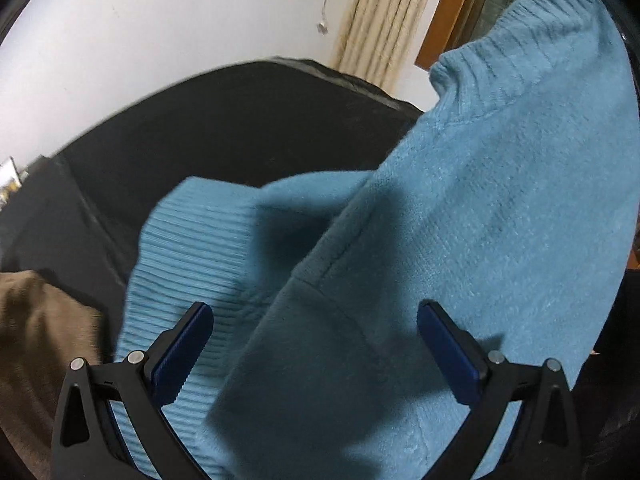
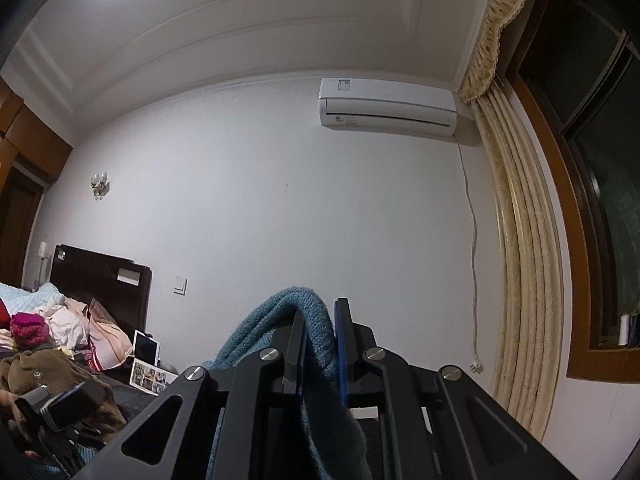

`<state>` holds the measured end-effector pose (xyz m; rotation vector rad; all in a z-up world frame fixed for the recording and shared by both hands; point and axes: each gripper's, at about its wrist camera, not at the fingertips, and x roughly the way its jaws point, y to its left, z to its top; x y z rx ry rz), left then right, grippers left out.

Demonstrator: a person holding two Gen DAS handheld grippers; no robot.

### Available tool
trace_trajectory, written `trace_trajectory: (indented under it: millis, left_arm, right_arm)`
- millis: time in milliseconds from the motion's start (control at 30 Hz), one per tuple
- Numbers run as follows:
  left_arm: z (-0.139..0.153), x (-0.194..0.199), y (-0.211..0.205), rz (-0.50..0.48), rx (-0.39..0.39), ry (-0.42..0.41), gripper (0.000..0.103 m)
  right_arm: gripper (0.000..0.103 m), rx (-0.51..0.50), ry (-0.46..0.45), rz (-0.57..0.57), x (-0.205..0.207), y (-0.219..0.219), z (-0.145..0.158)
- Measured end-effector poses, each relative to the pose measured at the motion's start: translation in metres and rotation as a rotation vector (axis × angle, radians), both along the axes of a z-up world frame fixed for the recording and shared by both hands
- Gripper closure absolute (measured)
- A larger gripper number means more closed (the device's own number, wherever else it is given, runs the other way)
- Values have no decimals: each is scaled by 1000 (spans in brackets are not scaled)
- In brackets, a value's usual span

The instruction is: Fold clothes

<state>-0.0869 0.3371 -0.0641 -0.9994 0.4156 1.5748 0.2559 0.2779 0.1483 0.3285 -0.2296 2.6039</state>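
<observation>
**Blue sweater: hanging from right gripper, left gripper open over it**

Left wrist view:
- Blue sweater (image 1: 460, 208) fills centre and right of frame; hangs from upper right, ribbed collar uppermost, down onto a black cover (image 1: 224, 128).
- Ribbed hem or cuff band (image 1: 192, 248) lies at lower left, partly beneath left finger.
- Left gripper (image 1: 316, 344) angled down over the knit; jaws wide apart, blue pads clear of fabric on both sides, nothing pinched.
- Brown garment (image 1: 36, 340) lies at left edge on the same dark surface.
- White wall, cream curtain (image 1: 380, 8) and wooden window frame visible behind.

Right wrist view:
- Right gripper (image 2: 318, 320) tilted slightly upward toward the wall; jaws closed hard onto a bunched fold of the sweater (image 2: 296, 308), knit bulging above the fingertips and trailing down between the fingers.
- Air conditioner (image 2: 388, 106) mounted high on the wall, curtain at right.
- Bed with dark headboard (image 2: 100, 280) and piled laundry at lower left.
</observation>
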Motion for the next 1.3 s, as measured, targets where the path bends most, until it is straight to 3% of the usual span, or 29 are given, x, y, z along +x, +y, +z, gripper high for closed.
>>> trace_trajectory:
  millis: [133,267,367,533,567,667,900,1133,1300]
  left_arm:
    - [-17,-13,8,3,-41,-148,0]
    - [-24,-12,9,2,-52,-177,4]
    - [-19,-7,7,17,-45,-169,26]
    - [-1,9,-5,68,-9,-155,76]
    - [4,15,-9,69,1,-135,79]
    - [30,39,-26,105,49,-45,83]
    - [106,66,-79,285,249,106,86]
    - [207,111,-130,422,519,325,86]
    - [241,141,-147,450,640,428,87]
  right_arm:
    - [91,-4,-7,0,-2,5,-4]
    - [91,-11,-24,0,-5,11,-8]
    - [91,-22,-34,-1,-7,16,-10]
    - [91,-41,-48,-12,-9,25,-12]
    - [91,-47,-52,-18,-10,27,-13]
    - [91,-70,-63,-44,-11,37,-15]
    - [91,-117,-81,-97,-11,55,-16]
    - [91,-194,-64,-95,-3,77,-2]
    - [91,-177,-12,-113,13,80,17]
